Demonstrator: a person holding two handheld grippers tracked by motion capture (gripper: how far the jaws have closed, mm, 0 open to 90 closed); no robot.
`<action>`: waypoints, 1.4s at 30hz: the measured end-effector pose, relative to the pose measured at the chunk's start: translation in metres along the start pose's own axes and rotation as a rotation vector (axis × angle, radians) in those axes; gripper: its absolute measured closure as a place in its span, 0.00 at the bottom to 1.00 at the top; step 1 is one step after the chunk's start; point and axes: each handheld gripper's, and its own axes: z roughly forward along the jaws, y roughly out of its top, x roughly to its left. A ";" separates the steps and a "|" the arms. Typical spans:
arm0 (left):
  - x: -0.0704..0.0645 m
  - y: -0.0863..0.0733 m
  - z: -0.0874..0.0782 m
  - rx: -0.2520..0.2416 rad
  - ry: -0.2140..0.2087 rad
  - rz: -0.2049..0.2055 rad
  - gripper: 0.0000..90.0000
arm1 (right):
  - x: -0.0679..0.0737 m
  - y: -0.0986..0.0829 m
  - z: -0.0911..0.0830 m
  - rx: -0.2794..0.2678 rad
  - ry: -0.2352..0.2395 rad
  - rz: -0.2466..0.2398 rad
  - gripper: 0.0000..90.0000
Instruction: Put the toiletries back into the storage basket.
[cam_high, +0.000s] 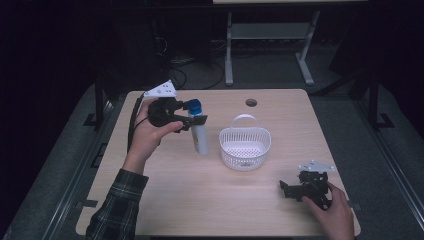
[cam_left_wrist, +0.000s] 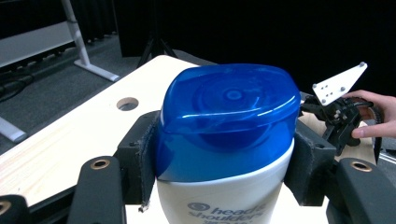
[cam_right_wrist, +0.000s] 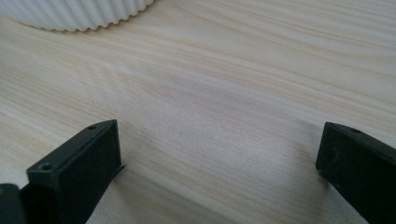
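Left gripper (cam_high: 192, 120) holds white plastic shampoo bottle with blue cap (cam_high: 199, 131) above the light wooden bench (cam_high: 165, 200), w/ fingers closed under the cap.

Risk: the bottle hangs from the neck only, so it may slip or tilt and hit the rim of the white perforated plastic basket with handle (cam_high: 245, 145) just beside. Right gripper (cam_high: 292, 190) rests on the bench, fingers wide open, empty, not in the way.

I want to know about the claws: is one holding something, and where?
The left claw grips the shampoo bottle just under its blue cap. The right claw holds nothing.
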 end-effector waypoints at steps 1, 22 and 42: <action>0.000 0.001 0.002 -0.001 -0.001 -0.001 0.40 | 0.000 0.000 0.000 0.000 0.000 0.001 0.00; -0.007 0.024 0.036 -0.007 -0.030 0.030 0.40 | 0.000 0.000 0.000 0.000 -0.001 0.001 0.00; -0.009 0.028 0.073 -0.022 -0.063 0.040 0.40 | 0.000 0.000 0.000 0.000 0.000 0.001 0.00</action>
